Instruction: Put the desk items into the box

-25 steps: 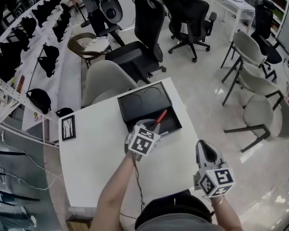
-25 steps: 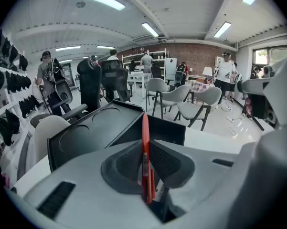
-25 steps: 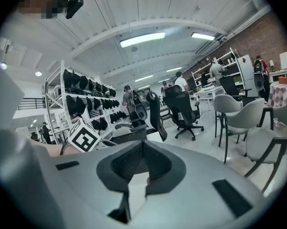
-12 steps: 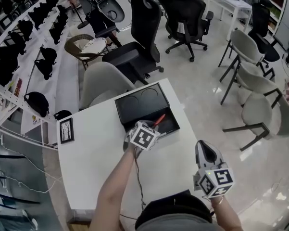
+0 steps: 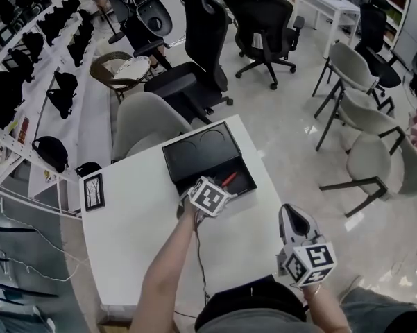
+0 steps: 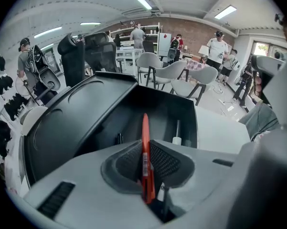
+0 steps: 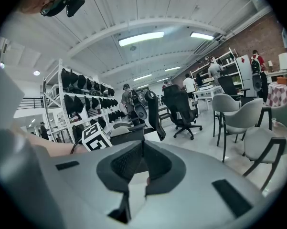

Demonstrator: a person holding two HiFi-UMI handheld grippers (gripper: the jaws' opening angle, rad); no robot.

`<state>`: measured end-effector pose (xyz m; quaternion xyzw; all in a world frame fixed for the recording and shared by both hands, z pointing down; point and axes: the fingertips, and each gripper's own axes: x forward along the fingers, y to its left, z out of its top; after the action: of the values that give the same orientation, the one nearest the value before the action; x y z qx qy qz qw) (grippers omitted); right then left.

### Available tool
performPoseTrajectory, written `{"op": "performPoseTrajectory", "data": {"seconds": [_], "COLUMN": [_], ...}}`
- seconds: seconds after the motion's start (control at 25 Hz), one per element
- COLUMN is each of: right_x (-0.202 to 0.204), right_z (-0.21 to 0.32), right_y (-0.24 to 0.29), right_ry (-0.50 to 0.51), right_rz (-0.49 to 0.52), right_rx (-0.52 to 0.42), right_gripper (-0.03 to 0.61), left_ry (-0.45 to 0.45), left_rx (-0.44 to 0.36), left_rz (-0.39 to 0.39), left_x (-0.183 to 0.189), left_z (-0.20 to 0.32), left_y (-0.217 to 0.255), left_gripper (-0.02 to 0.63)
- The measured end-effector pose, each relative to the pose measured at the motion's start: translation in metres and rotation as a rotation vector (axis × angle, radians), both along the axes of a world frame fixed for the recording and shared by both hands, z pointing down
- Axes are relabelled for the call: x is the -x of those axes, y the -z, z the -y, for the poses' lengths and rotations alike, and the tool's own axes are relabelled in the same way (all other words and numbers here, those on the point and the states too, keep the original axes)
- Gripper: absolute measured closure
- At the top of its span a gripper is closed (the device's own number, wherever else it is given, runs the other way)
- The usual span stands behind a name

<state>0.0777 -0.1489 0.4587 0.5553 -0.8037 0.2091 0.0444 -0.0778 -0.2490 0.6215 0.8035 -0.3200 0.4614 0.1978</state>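
A black box (image 5: 194, 159) lies open on the white table (image 5: 132, 241), its lid folded back to the far side. My left gripper (image 5: 219, 186) hovers over the box's near compartment, shut on a red pen (image 5: 229, 179). In the left gripper view the red pen (image 6: 145, 147) sticks out between the pads and points down into the box (image 6: 86, 123). A black pen (image 6: 119, 138) and a white-tipped marker (image 6: 177, 131) lie inside. My right gripper (image 5: 294, 218) hangs off the table's right side, jaws together with nothing in them (image 7: 142, 144).
A small black picture frame (image 5: 93, 191) lies at the table's left edge. A grey chair (image 5: 149, 120) stands just behind the table, with black office chairs (image 5: 194, 68) further back. More grey chairs (image 5: 371, 165) stand to the right. A thin cable (image 5: 198, 255) runs along my left arm.
My left gripper has sunk toward the box with the red pen and tipped more steeply downward. The right gripper has stayed where it was.
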Motion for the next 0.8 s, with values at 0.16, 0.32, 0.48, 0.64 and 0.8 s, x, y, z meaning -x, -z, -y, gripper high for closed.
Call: {"op": "performPoseTrajectory", "data": {"seconds": [0.16, 0.32, 0.48, 0.64, 0.8], "right_x": [-0.0018, -0.0025, -0.0024, -0.0010, 0.0004], "right_z": [0.0007, 0.0016, 0.0029, 0.0041, 0.0057], "right_y": [-0.0001, -0.0003, -0.0010, 0.0007, 0.0016], "right_ry": [-0.002, 0.000, 0.004, 0.010, 0.020], "right_rz": [-0.006, -0.006, -0.006, -0.005, -0.003], "right_rx": [0.001, 0.002, 0.002, 0.003, 0.001], "right_gripper": [0.557, 0.557, 0.557, 0.557, 0.557], "left_ry": [0.000, 0.002, -0.007, -0.010, 0.024], "left_rx": [0.019, 0.030, 0.030, 0.011, 0.003], "left_rz": [-0.007, -0.005, -0.003, -0.008, -0.016], "left_x": [-0.0007, -0.0006, -0.0009, -0.0018, 0.0008], "left_z": [-0.0020, -0.0021, -0.0012, 0.0022, 0.0034], "left_y": [-0.0038, -0.0075, -0.0084, -0.0033, 0.0005], "left_gripper": [0.563, 0.561, 0.561, 0.560, 0.534]}}
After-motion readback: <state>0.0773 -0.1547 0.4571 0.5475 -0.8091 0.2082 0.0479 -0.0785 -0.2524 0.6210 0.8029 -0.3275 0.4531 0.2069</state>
